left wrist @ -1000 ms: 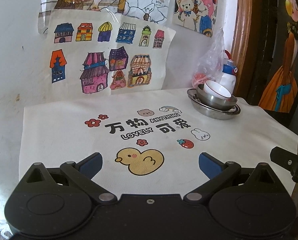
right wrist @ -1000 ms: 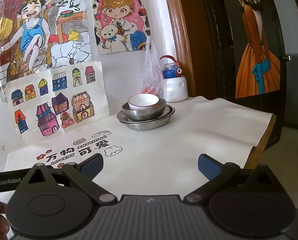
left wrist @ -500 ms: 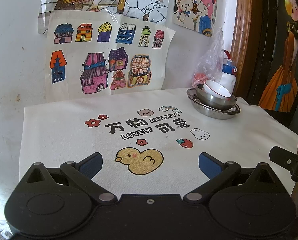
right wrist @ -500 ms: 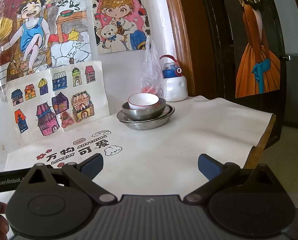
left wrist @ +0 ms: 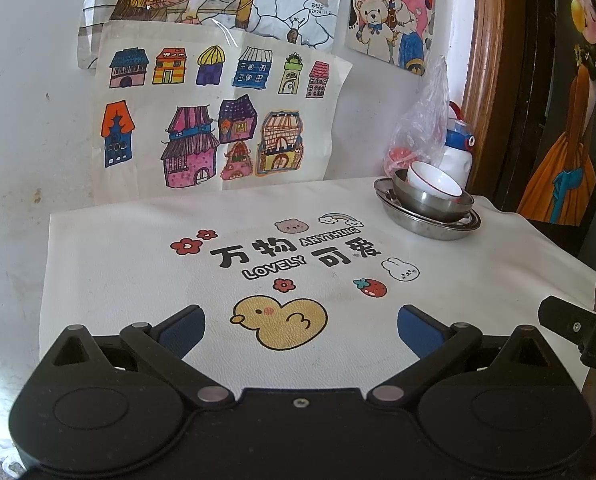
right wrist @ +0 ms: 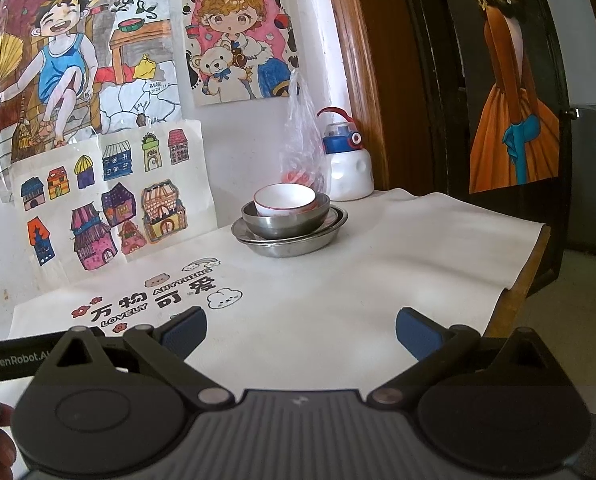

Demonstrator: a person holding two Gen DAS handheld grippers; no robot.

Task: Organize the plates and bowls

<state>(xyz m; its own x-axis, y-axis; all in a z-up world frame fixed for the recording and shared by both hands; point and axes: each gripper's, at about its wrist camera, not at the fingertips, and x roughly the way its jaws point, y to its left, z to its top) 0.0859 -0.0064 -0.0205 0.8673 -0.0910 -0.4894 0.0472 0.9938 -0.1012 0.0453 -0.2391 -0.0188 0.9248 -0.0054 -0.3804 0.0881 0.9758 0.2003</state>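
A: How were the tools?
B: Left tool [left wrist: 301, 322] and right tool [right wrist: 301, 324] both gaped wide, empty, above the table [right wrist: 337, 288].
A: And the dishes?
B: Far corner: white bowl [right wrist: 285, 199] inside steel bowl [right wrist: 286, 224], on a plate [right wrist: 290, 242], bottle [right wrist: 347, 162] behind.

Ahead of my tool there's a table under a white cloth [right wrist: 377, 280] printed with a yellow duck [left wrist: 282, 322] and cartoon lettering. Straight beyond it, a white wall [left wrist: 26, 100] carries children's drawings: little coloured houses [left wrist: 218, 120], and a girl with a teddy bear [right wrist: 238, 40]. Off to my right, a brown wooden door frame [right wrist: 369, 80], then a painting of an orange dress [right wrist: 513, 132]. Soft daylight everywhere.
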